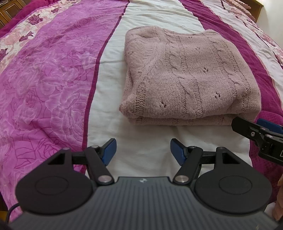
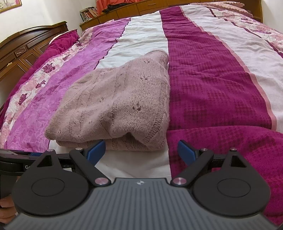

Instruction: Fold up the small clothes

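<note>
Both wrist views face the sweater (image 1: 191, 74) closely

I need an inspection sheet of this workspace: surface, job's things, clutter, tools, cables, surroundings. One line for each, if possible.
Surface: bedspread, striped pink floral, white and magenta, slightly wrinkled.
Job's things: pink knitted sweater, folded, lying mostly on the white stripe.
Clutter: nothing seen on the bed.
Tools: left tool open, empty, short of the sweater; right tool open, empty, at the sweater's near edge.
Cables: one dark cable beside the left tool.
Surroundings: wooden headboard; wooden cabinet with books.
</note>
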Tool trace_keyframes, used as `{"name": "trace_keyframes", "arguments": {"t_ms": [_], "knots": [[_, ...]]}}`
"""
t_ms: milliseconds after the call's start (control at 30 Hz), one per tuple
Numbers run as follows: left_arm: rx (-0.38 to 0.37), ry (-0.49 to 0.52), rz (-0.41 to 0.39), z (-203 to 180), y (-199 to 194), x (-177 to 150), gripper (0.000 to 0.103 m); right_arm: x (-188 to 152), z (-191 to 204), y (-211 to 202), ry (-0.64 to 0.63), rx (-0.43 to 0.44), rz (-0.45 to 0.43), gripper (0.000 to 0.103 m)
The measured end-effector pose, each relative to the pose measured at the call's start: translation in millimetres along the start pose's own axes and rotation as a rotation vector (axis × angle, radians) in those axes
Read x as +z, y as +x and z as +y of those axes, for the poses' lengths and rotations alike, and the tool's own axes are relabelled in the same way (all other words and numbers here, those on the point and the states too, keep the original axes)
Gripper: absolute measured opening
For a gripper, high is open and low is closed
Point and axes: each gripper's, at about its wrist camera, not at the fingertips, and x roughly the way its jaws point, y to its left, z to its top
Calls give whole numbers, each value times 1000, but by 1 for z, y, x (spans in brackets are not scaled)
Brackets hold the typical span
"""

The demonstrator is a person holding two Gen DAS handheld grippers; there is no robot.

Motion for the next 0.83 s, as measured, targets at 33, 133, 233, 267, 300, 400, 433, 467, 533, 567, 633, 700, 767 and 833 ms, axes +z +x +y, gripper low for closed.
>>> {"name": "trace_keyframes", "arguments": {"t_ms": [33, 133, 233, 267, 300, 400, 433, 467, 533, 567, 633, 700, 767, 833], "knots": [[1, 1, 1, 0, 0, 0, 69, 0, 0, 0, 0, 0, 0, 93], [1, 3, 2, 0, 1, 0, 69, 0, 0, 0, 1, 0, 1, 93], [1, 4, 3, 0, 1, 0, 69, -1, 0, 1, 1, -1, 2, 93], [2, 5, 4, -1, 1, 0, 69, -1, 0, 1, 1, 0, 2, 93], [2, 4, 5, -1, 1, 0, 69, -1, 0, 1, 1, 0, 3, 93], [3, 4, 6, -1, 2, 0, 69, 0, 0, 1, 1, 0, 2, 93], [3, 4, 5, -1, 2, 0, 69, 0, 0, 1, 1, 0, 2, 93], [3, 5, 5, -1, 2, 0, 69, 0, 0, 1, 2, 0, 3, 93], [3, 4, 6, -1, 2, 0, 69, -1, 0, 1, 2, 0, 3, 93], [2, 4, 6, -1, 2, 0, 69, -1, -1, 1, 3, 0, 3, 93], [3, 4, 5, -1, 2, 0, 69, -2, -1, 1, 5, 0, 2, 93], [2, 4, 6, -1, 2, 0, 69, -1, -2, 1, 6, 0, 3, 93], [2, 3, 7, -1, 2, 0, 69, -1, -2, 1, 6, 0, 3, 93], [1, 1, 11, -1, 2, 0, 69, -1, -2, 1, 6, 1, 3, 93]]}}
